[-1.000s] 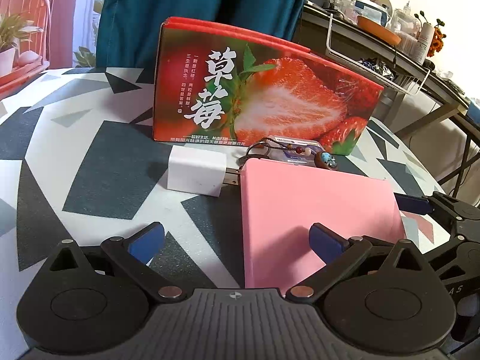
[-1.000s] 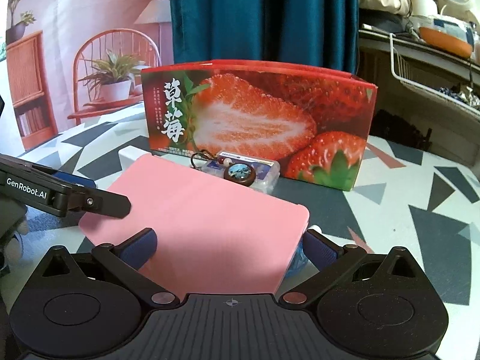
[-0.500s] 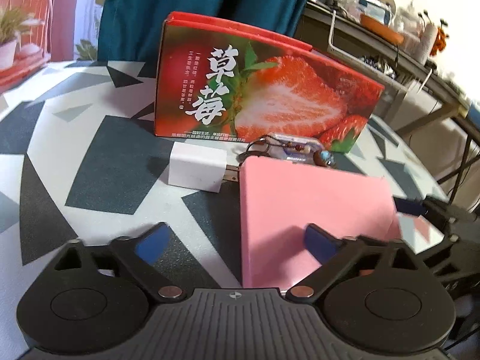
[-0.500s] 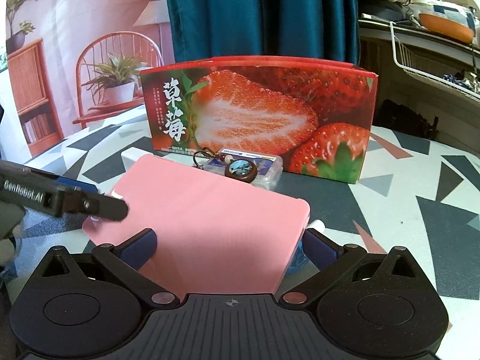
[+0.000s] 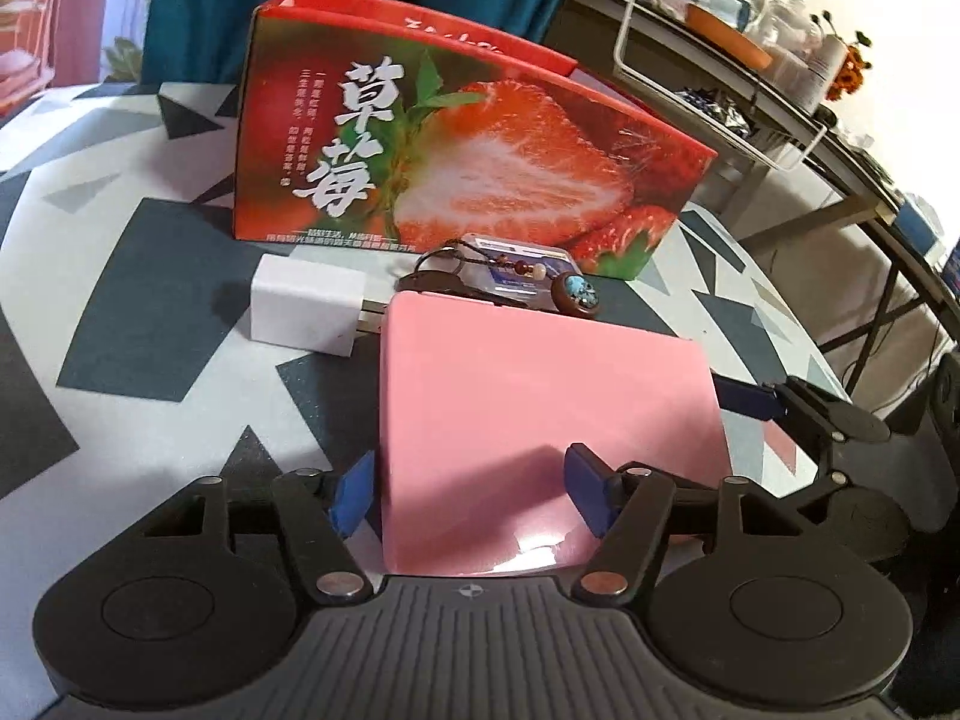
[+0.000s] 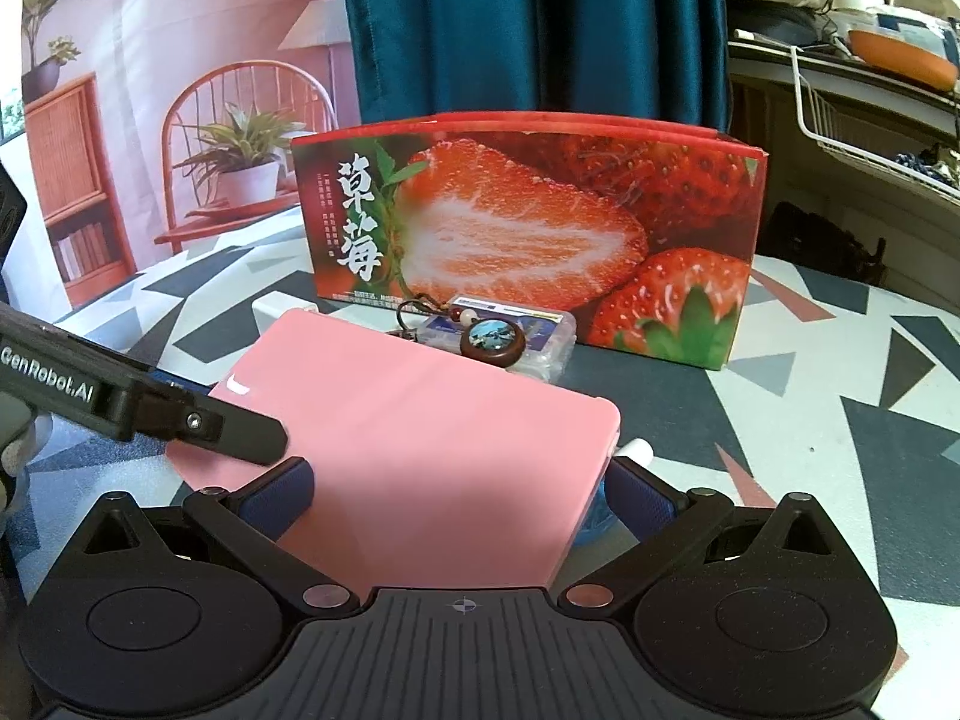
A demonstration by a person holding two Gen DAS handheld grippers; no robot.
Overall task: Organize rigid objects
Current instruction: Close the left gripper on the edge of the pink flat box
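Pink case (image 5: 540, 420): flat on desk (image 5: 150, 312), just before strawberry box (image 5: 456, 168), for two-sided lifting.
Left gripper (image 5: 468, 495): fingers closing, straddling its corner, no firm grip visible.
Right gripper (image 6: 459, 489): fingers flank its edges; contact unclear.

- L wrist cam: low over table (image 5: 150, 276), tilted down, close behind pink case (image 5: 540, 408), facing strawberry box (image 5: 456, 168) from its left end.
- R wrist cam: same tilt, close, facing strawberry box (image 6: 528, 234) squarely.
- Shared: pink case (image 6: 432, 456), box, white charger (image 5: 306, 306), keychain (image 6: 495, 339).
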